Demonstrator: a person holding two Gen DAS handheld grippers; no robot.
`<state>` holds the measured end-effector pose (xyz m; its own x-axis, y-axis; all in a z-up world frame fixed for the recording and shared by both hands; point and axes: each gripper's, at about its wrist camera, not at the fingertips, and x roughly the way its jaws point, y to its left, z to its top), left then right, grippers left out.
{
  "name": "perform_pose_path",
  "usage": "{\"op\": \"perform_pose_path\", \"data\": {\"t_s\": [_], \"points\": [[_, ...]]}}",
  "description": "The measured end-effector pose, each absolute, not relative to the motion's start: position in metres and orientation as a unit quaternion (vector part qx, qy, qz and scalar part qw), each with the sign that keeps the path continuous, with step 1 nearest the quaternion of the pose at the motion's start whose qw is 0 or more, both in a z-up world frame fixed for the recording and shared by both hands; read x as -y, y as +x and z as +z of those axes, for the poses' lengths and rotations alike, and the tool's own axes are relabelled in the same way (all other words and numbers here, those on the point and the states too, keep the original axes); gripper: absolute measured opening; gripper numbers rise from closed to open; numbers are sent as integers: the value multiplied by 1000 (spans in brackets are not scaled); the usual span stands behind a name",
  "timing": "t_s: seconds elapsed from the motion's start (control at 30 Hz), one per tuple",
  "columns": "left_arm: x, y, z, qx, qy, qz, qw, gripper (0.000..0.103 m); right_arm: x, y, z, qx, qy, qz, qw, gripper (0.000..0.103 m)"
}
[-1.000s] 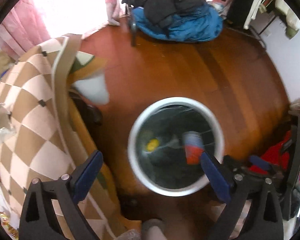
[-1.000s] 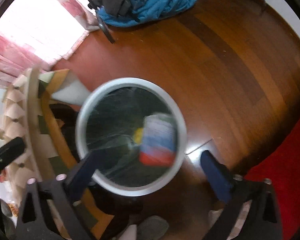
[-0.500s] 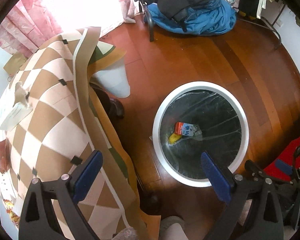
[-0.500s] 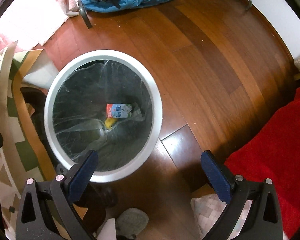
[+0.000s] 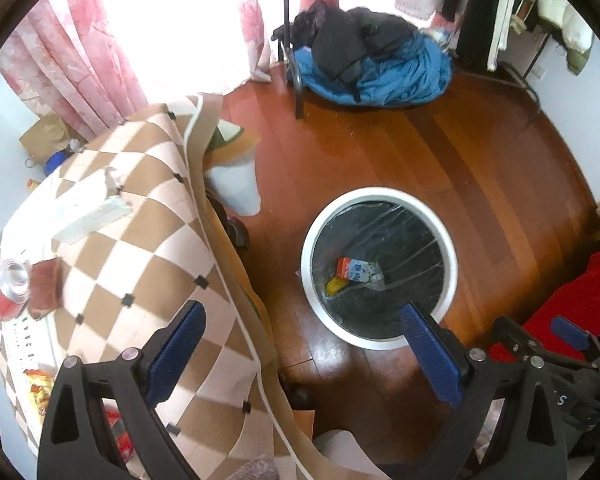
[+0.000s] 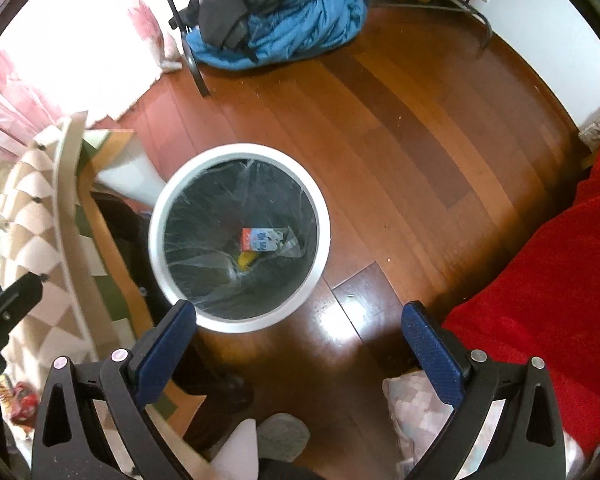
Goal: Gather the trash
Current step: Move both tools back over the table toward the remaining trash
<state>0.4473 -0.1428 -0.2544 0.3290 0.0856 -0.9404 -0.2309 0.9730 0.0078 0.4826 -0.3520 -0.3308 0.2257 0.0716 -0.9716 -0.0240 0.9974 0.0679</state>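
Wooden floor [image 6: 400,128], carton [image 6: 260,239] in bin [image 6: 320,216], both grippers empty and spread, checkered tabletop [image 5: 140,240] only in left view

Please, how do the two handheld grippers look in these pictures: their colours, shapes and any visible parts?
The left gripper and right gripper look alike: black frames with triangular cut-outs, round silver bolt heads, and long fingers faced with textured dark blue pads. No cables, markings or sleeves show.

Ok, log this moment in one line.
left tongs: open, empty | right tongs: open, empty | carton: in bin | table: clutter remains
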Motion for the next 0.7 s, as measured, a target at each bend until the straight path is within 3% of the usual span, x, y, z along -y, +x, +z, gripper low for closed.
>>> {"op": "perform_pose_path", "data": {"t_s": [0.43, 0.7], "points": [[96, 357, -131, -478, -96, 129, 863, 100, 335, 419, -182, -535, 62, 77, 839, 103], [5, 270, -112, -458, -127, 209, 855, 100, 253, 362, -145, -531, 57, 164, 829, 103]]}}
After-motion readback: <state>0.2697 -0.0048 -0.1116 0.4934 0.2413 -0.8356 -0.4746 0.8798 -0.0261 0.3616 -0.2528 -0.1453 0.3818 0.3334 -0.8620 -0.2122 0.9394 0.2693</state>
